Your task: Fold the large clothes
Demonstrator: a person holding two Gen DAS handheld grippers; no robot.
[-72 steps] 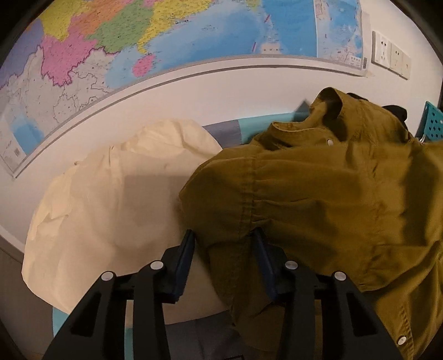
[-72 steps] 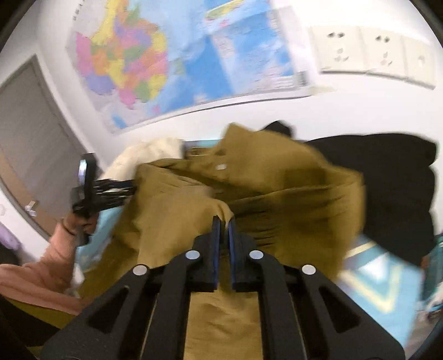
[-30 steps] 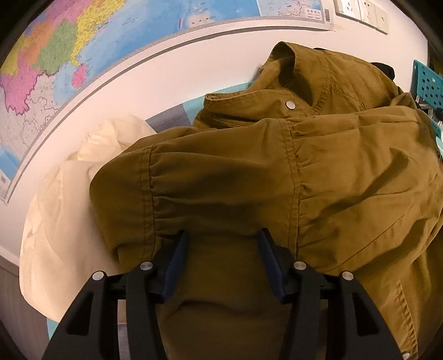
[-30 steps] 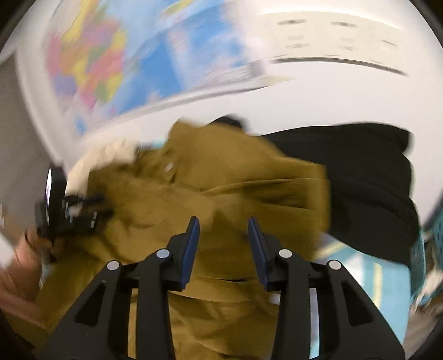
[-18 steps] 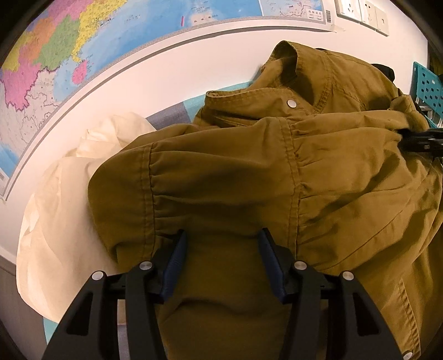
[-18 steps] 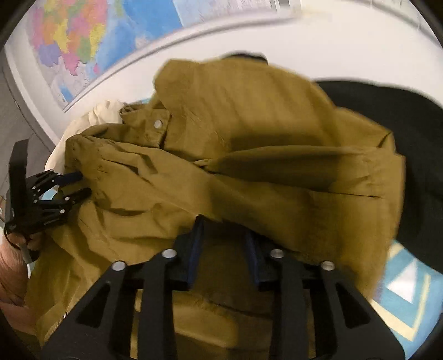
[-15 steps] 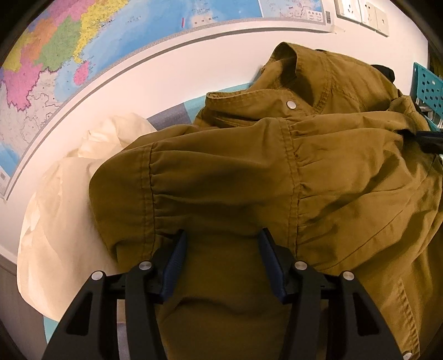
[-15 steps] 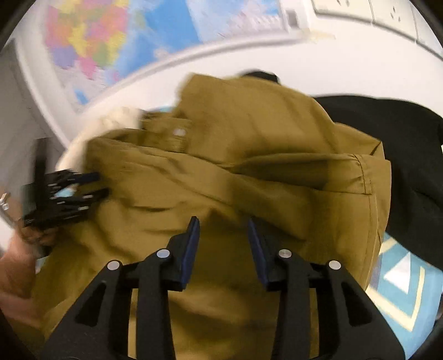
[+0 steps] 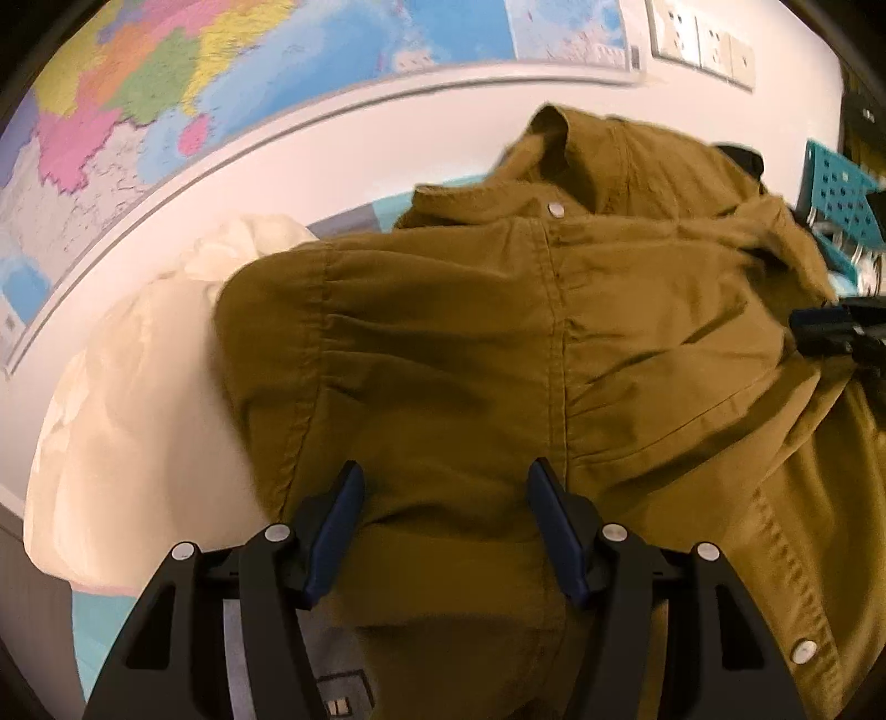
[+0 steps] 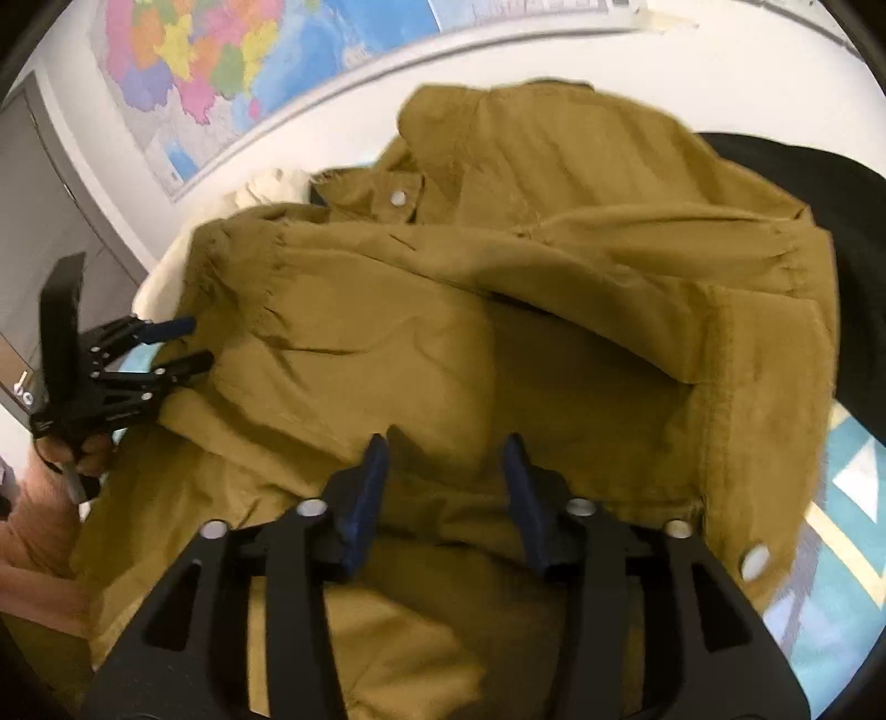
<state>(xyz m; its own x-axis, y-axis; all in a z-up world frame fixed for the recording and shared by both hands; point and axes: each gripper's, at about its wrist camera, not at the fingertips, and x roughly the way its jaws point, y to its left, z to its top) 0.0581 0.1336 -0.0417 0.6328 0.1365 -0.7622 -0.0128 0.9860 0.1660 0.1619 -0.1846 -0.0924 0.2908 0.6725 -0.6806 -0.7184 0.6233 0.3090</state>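
Observation:
An olive-brown shirt (image 9: 498, 343) with snap buttons lies bunched on the surface, its collar (image 9: 554, 209) toward the wall. My left gripper (image 9: 446, 476) hovers over the shirt's left shoulder part. Its jaws are opening and cloth lies between them without being pinched. My right gripper (image 10: 446, 443) is over the shirt (image 10: 498, 277) near a folded sleeve, jaws also opening with fabric loose between them. In the right wrist view the left gripper (image 10: 199, 340) sits at the shirt's left edge, held by a hand (image 10: 72, 448). One of the right gripper's fingertips (image 9: 817, 327) shows at the right edge of the left wrist view.
A cream garment (image 9: 144, 387) lies left of the shirt. A black garment (image 10: 819, 183) lies at its right. Beneath is a blue patterned mat (image 10: 847, 498). The wall close behind carries a map (image 9: 221, 83) and sockets (image 9: 698, 44). A teal crate (image 9: 841, 194) stands at far right.
The right gripper, earlier shut on the shirt, has let go and its jaws have spread as it sank toward the cloth. The left jaws have widened a little; the shirt now rests lower.

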